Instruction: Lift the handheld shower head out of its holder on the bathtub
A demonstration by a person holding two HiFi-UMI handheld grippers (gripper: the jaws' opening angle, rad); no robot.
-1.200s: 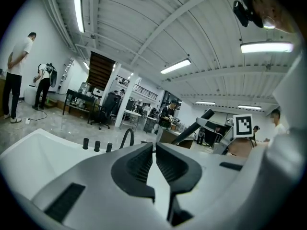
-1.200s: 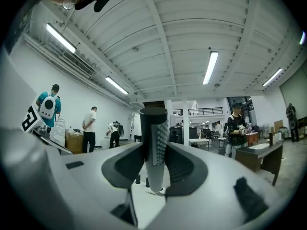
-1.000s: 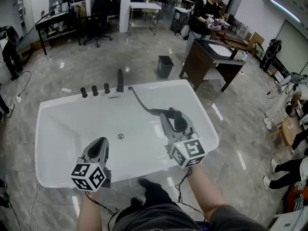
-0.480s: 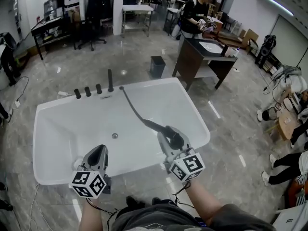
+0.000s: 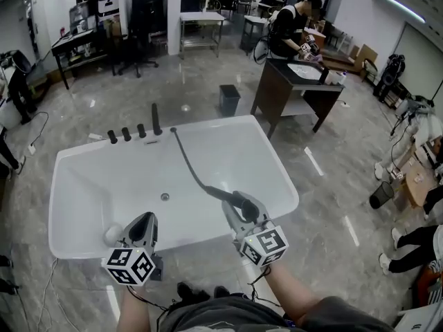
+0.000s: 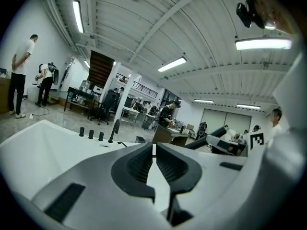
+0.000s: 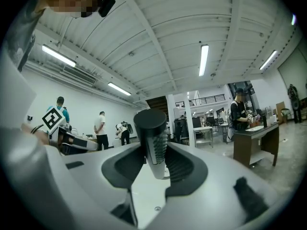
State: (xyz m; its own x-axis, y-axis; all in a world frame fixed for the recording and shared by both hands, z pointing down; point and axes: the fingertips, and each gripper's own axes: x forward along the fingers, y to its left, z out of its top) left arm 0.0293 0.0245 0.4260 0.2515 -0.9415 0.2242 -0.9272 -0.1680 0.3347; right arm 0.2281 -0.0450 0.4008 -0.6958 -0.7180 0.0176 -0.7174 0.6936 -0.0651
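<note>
1. Bathtub (image 5: 90,185): black fittings (image 5: 131,131) line its far rim.
2. Hose (image 5: 190,168): pulled further across the tub than a second ago.
3. Shower head (image 7: 152,133): pinched between the jaws of the right gripper (image 5: 242,209). It has been carried to the near right rim, well apart from the fittings (lift judged complete).
4. Left gripper (image 6: 153,150): jaws pressed together, nothing between.
5. Writing: only square marker patterns; no brand legible.
</note>
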